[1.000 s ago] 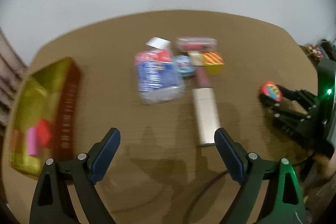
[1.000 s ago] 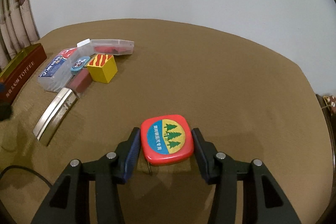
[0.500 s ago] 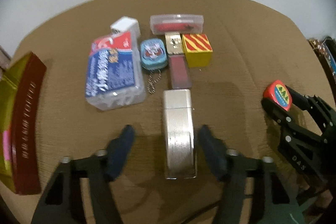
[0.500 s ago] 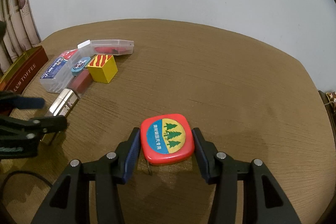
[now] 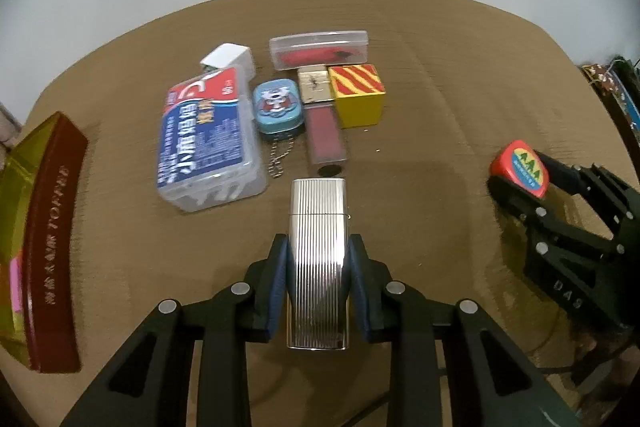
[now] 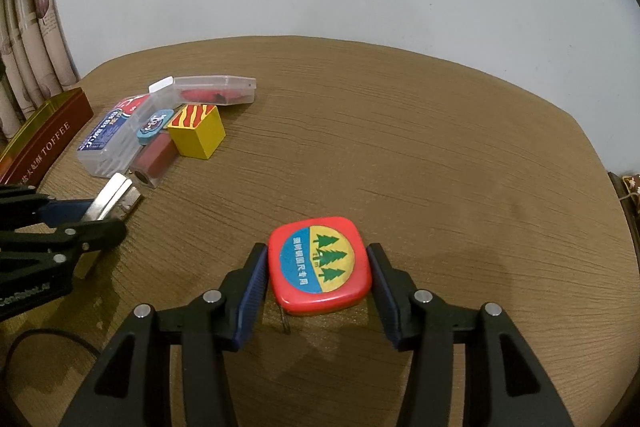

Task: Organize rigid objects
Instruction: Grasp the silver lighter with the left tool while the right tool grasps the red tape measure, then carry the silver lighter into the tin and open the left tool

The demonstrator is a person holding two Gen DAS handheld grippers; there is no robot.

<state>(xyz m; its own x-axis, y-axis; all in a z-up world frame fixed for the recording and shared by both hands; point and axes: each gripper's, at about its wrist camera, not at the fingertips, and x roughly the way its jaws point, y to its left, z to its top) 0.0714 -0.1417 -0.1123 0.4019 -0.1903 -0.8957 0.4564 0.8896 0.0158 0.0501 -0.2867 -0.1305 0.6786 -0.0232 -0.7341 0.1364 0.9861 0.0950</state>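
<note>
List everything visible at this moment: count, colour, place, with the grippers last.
Table: one, brown.
Lighter: one, ribbed silver, between left pads.
Tape measure: one, red, between right pads.
Clear box: one, blue-red label, cluster's left.
Blue tin: one, keychain attached.
Yellow cube: one, red-striped top.
Maroon case: one, beyond lighter.
Clear case: one, red contents, farthest.
Toffee tin: one, gold-maroon, far left.
Left gripper: shut on lighter.
Right gripper: grips tape measure.

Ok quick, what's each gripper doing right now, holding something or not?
Left gripper: closed on the silver lighter.
Right gripper: around the red tape measure; whether it grips cannot be told.
</note>
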